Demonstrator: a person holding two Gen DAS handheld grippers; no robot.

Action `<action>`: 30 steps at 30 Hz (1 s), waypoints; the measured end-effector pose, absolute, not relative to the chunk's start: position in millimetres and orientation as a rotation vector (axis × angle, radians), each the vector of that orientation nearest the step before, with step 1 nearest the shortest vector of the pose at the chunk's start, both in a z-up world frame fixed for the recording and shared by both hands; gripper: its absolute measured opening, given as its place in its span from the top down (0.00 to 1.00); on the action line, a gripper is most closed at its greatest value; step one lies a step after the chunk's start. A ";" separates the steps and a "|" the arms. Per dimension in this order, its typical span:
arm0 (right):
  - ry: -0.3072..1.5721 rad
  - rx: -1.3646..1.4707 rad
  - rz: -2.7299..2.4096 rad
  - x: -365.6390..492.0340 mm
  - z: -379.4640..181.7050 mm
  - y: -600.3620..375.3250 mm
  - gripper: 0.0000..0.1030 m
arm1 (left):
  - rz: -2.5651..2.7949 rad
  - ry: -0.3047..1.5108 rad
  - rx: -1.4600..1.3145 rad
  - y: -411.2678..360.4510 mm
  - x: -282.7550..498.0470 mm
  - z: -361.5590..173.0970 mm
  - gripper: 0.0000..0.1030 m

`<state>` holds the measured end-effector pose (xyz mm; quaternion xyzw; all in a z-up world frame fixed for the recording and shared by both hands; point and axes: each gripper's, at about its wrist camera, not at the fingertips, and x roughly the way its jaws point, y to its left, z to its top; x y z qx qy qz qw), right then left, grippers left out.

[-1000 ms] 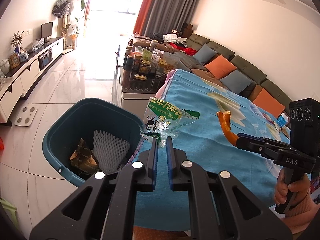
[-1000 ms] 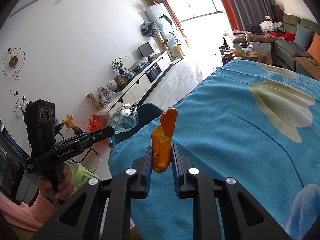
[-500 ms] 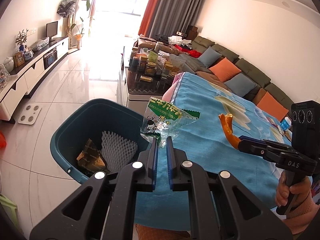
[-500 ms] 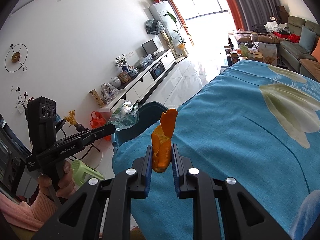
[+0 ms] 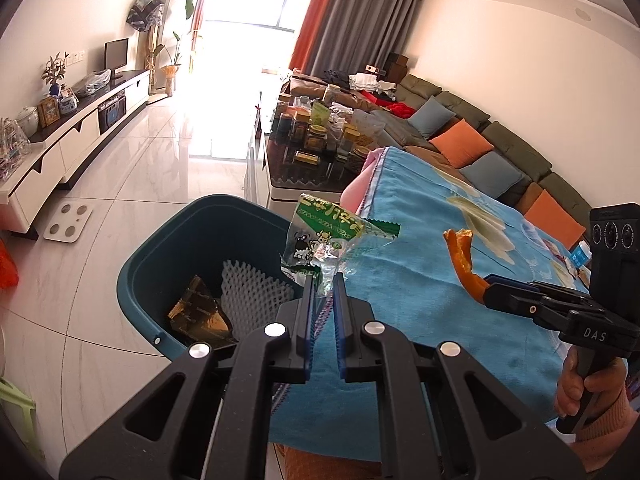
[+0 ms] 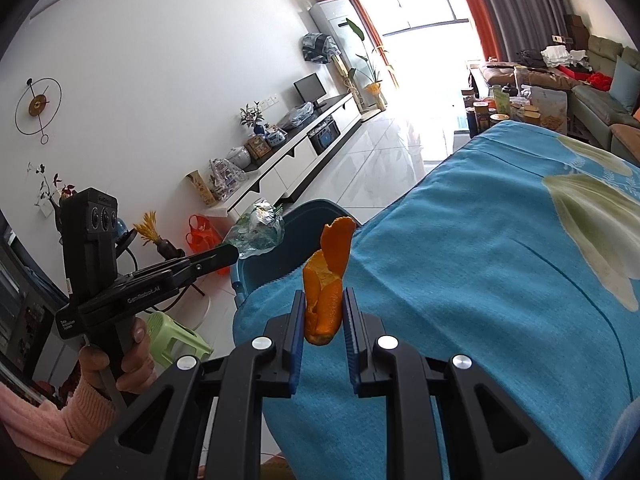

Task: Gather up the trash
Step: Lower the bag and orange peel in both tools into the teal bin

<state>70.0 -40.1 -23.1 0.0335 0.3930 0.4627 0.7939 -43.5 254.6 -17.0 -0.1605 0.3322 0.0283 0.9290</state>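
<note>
A: Where's the trash?
B: The left gripper [image 5: 323, 280] pinches a crinkled plastic wrapper [image 5: 328, 236] by its lower edge, just right of the teal bin [image 5: 160, 264].
A: And the other?
B: The right gripper [image 6: 323, 300] is clamped on an orange peel [image 6: 326, 280] above the blue cloth [image 6: 480, 260].
A: In the bin?
B: White foam netting [image 5: 252, 296] and a dark gold-patterned wrapper [image 5: 200, 312].

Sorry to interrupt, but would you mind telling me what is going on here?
A person is clearing trash off a blue cloth, with a handheld gripper in each hand. The left gripper is shut on a clear plastic wrapper, held near the rim of the teal bin. The right gripper is shut on a piece of orange peel, held above the cloth. The bin holds a white foam net and a gold wrapper.
</note>
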 end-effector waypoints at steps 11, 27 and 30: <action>0.849 0.066 1.019 72.3 -22.5 -28.3 0.84 | 0.081 0.684 -0.332 262.9 -45.5 -19.4 0.92; 0.863 0.058 1.050 76.3 -22.4 -10.4 0.84 | 0.111 0.689 -0.342 271.5 -44.5 -23.2 0.92; 0.865 0.056 1.055 77.2 -23.0 -7.4 0.84 | 0.116 0.690 -0.344 272.7 -44.3 -24.4 0.92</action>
